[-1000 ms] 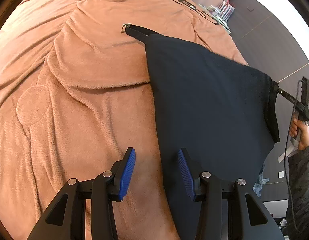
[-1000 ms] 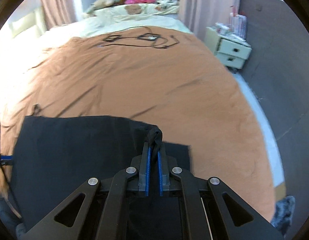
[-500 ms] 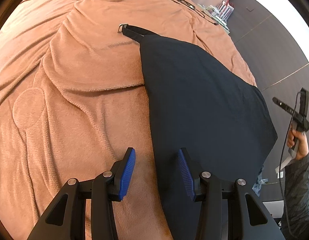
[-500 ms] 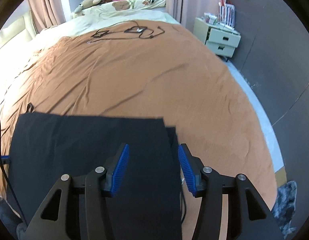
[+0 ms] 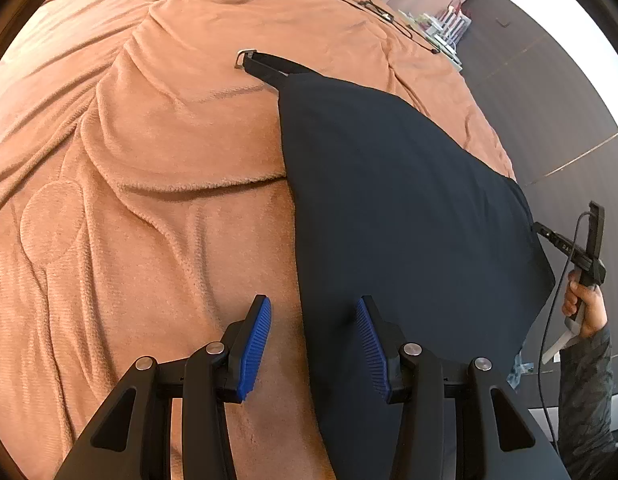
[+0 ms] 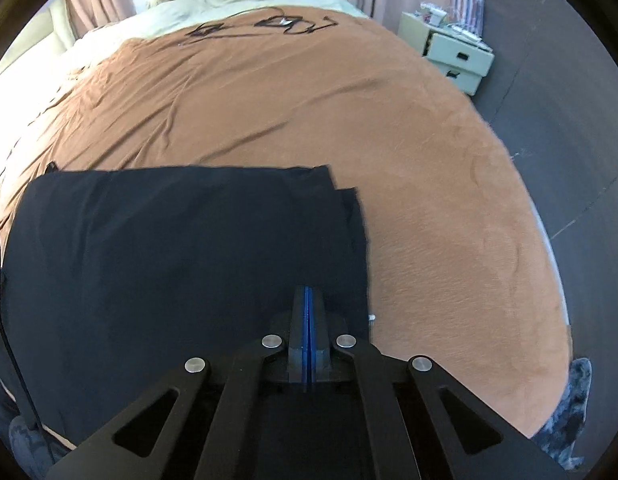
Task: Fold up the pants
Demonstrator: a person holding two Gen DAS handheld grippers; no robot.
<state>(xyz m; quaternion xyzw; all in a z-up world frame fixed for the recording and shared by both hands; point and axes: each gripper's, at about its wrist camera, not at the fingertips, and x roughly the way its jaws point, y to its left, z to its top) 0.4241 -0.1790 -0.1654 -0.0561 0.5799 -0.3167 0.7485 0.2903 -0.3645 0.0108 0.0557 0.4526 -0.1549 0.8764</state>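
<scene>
One pair of black pants, folded flat, lies on one brown blanket covering the bed. Two grippers in play.

Left gripper: released, blue pads spread wide, nothing between them. It hangs over the near left edge of the pants; that edge runs up between the two fingers, right finger over black cloth, left finger over bare blanket. Contact with the cloth cannot be told.

Right gripper: clenched, blue pads pressed flat together, tips over the pants near their right edge. Whether any cloth is pinched between the pads cannot be told. In the left wrist view it shows at the pants' right side, its tip meeting the hem, with the person's right hand on the handle.

One black strap with a metal buckle sticks out from the far corner of the pants onto the blanket.

Edges: in the right wrist view the pants show a straight far edge, and a stepped far right corner where two layers lie offset. Near edge runs toward the foot of the bed.

Open room: wide bare blanket beyond and right of the pants. One tangle of black cables lies far up the bed, well apart. One white nightstand stands off the bed's right side by the dark wall. Pillows and soft toys sit at the head, blurred.
</scene>
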